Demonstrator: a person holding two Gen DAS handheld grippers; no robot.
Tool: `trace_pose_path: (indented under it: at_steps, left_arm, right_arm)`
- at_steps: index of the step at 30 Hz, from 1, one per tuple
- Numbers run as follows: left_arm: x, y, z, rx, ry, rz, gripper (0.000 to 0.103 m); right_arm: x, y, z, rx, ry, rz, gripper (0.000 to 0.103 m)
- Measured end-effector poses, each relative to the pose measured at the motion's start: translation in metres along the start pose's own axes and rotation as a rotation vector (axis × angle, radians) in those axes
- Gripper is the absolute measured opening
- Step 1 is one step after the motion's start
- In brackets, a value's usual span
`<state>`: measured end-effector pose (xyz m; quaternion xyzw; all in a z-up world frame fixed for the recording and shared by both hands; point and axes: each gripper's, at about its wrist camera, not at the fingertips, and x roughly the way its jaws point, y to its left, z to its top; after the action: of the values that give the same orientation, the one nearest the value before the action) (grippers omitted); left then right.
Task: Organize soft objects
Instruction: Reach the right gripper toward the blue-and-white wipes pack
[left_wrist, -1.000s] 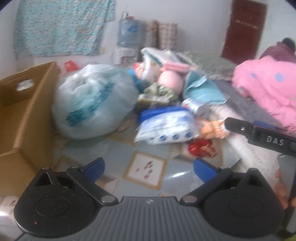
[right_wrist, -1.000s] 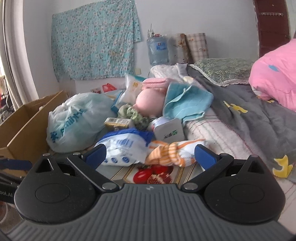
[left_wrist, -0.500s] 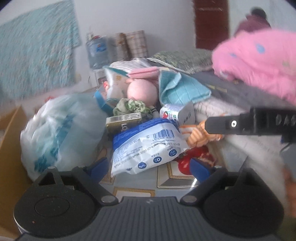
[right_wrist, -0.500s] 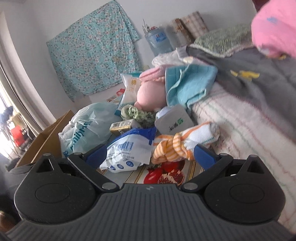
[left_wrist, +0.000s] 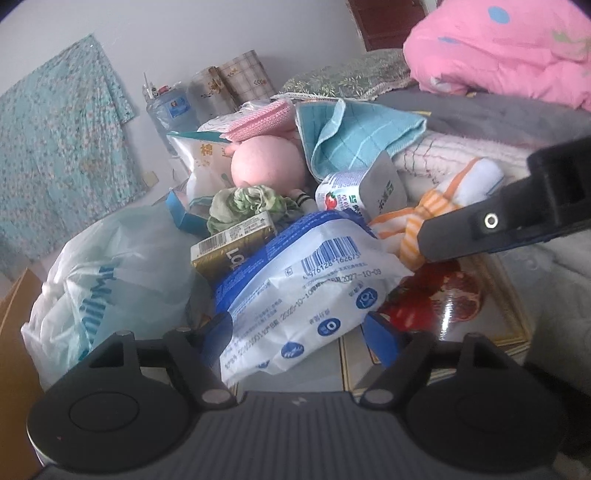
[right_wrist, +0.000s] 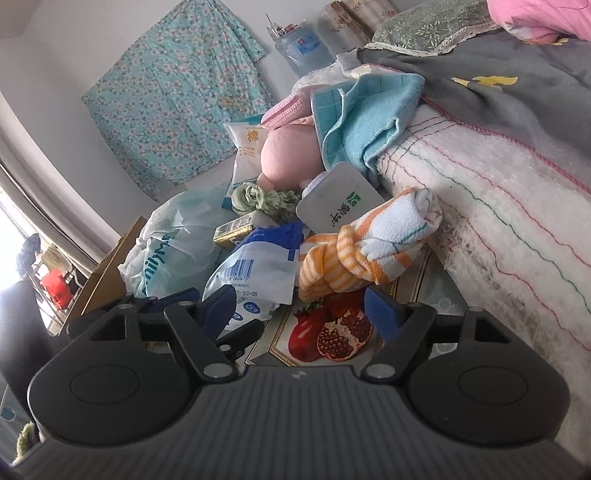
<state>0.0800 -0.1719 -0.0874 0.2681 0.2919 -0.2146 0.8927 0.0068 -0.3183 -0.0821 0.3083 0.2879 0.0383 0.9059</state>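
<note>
Two targets lie side by side on the floor: the left hand-held gripper (left_wrist: 299, 332) is closing, not yet pinching, around the white-and-blue packet (left_wrist: 310, 291) angled away rightward, while the right hand-held gripper (right_wrist: 301, 308) closes empty just short of the knotted orange-striped towel (right_wrist: 364, 247).

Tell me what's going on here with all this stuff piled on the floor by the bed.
A person is working two handheld tools through a heap of soft things beside the bed. The left claw is closing with a blue and white plastic pack between its fingers, though not clearly gripped yet. The right claw is closing in front of a knotted orange-striped towel, with nothing held. A white plastic bag, a pink plush ball and a teal towel wait in the pile.
</note>
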Motion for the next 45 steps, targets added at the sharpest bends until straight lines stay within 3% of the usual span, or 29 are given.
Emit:
trace_pose_path:
  at_steps: [7,9,11,21,32,45]
  left_arm:
    - [0.016,-0.02,0.0,0.126,-0.014,0.074,0.079]
    - [0.017,-0.02,0.0,0.124,-0.018,0.075,0.077]
    - [0.018,-0.018,0.002,0.116,-0.01,0.081,0.067]
    - [0.003,-0.008,0.008,0.049,-0.003,0.123,0.054]
    - [-0.031,0.042,0.017,-0.278,0.037,-0.09,0.05]
    - [-0.045,0.081,0.005,-0.523,0.113,-0.308,0.049]
  right_arm:
    - [0.007,-0.002,0.0,0.011,0.016,-0.021,0.077]
    - [0.007,-0.004,0.0,0.013,0.019,-0.021,0.077]
    - [0.007,-0.005,-0.001,0.016,0.019,-0.02,0.077]
    - [0.001,-0.012,-0.002,0.03,0.007,-0.013,0.077]
    - [-0.009,-0.011,-0.007,0.037,-0.007,0.011,0.078]
    - [-0.009,-0.011,-0.012,0.064,-0.013,0.036,0.081]
